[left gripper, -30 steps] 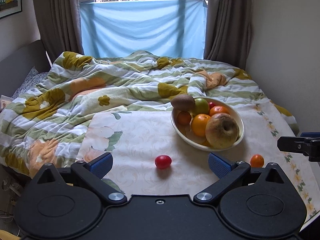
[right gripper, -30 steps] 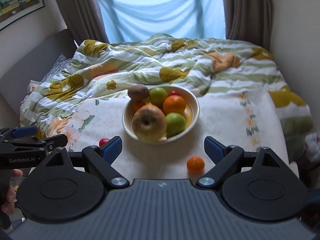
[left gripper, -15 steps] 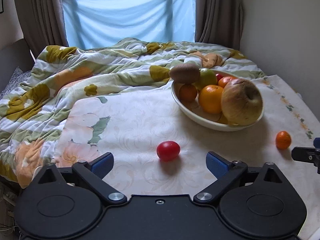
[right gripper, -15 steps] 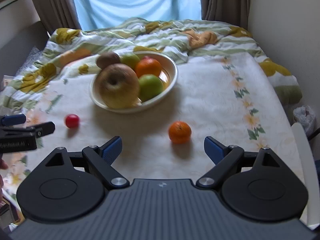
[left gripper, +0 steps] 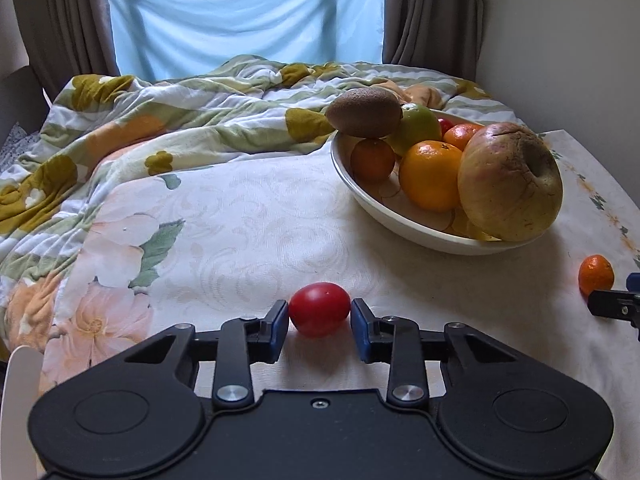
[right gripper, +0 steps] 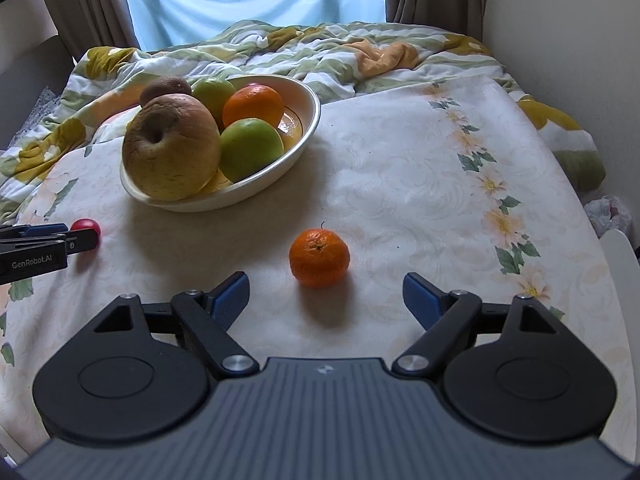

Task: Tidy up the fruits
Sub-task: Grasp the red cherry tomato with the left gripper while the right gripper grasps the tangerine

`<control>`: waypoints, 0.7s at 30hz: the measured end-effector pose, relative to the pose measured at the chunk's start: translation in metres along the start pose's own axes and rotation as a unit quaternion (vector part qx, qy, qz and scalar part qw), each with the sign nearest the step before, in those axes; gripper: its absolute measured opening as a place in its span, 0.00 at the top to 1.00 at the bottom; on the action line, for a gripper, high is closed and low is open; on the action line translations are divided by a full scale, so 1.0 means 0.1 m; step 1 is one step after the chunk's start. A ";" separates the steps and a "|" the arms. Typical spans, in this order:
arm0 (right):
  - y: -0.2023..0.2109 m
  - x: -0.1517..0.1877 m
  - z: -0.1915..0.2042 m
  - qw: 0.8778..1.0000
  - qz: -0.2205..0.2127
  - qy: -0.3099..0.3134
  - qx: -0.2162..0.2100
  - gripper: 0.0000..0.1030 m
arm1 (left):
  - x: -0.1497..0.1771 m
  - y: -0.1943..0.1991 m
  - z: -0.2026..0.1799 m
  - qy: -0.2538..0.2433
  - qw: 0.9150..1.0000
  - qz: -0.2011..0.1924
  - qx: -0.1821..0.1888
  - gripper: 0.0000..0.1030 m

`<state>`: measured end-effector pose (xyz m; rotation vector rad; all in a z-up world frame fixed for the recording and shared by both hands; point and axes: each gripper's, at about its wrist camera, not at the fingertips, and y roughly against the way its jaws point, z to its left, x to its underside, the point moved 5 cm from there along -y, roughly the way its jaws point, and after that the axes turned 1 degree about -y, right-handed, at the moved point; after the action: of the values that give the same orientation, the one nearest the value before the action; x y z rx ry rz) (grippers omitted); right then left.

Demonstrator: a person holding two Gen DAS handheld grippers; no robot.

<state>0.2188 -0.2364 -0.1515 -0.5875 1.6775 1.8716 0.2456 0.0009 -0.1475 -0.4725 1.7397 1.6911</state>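
Note:
A small red fruit point(left gripper: 319, 309) lies on the flowered cloth, and my left gripper point(left gripper: 319, 322) is shut on it, a blue pad against each side. The same fruit point(right gripper: 86, 227) shows beside the left gripper point(right gripper: 76, 238) in the right wrist view. A small orange mandarin point(right gripper: 319, 258) lies on the cloth just ahead of my right gripper point(right gripper: 326, 298), which is open and empty; it also shows in the left wrist view point(left gripper: 595, 280). A cream bowl point(left gripper: 384, 210) holds a big apple point(left gripper: 510, 182), oranges, green apples and a kiwi point(left gripper: 364, 112).
A rumpled flowered quilt point(left gripper: 160, 120) covers the bed behind the cloth. A wall point(right gripper: 580, 40) runs along the right side. Curtains and a blue sheet hang at the back. A white chair edge point(right gripper: 620, 256) stands at the right.
My left gripper has moved forward and down to the red fruit and closed on it. My right gripper has moved closer to the mandarin and stays open.

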 end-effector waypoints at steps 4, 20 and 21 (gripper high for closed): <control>-0.06 -0.02 0.01 1.000 0.002 0.000 -0.004 0.14 | 0.01 0.02 -0.01 -0.005 1.000 0.001 0.000 0.64; -0.20 -0.09 0.13 0.999 0.001 0.033 0.021 0.50 | 0.04 0.08 0.03 -0.002 1.000 0.000 0.005 0.64; -0.19 -0.09 0.15 0.999 -0.001 0.036 0.021 0.50 | 0.05 0.09 0.04 -0.001 1.000 -0.001 0.006 0.64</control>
<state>0.2392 -0.2216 -0.1579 -0.6475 1.7566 1.8287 0.2368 0.0067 -0.1434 -0.4657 1.7457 1.6793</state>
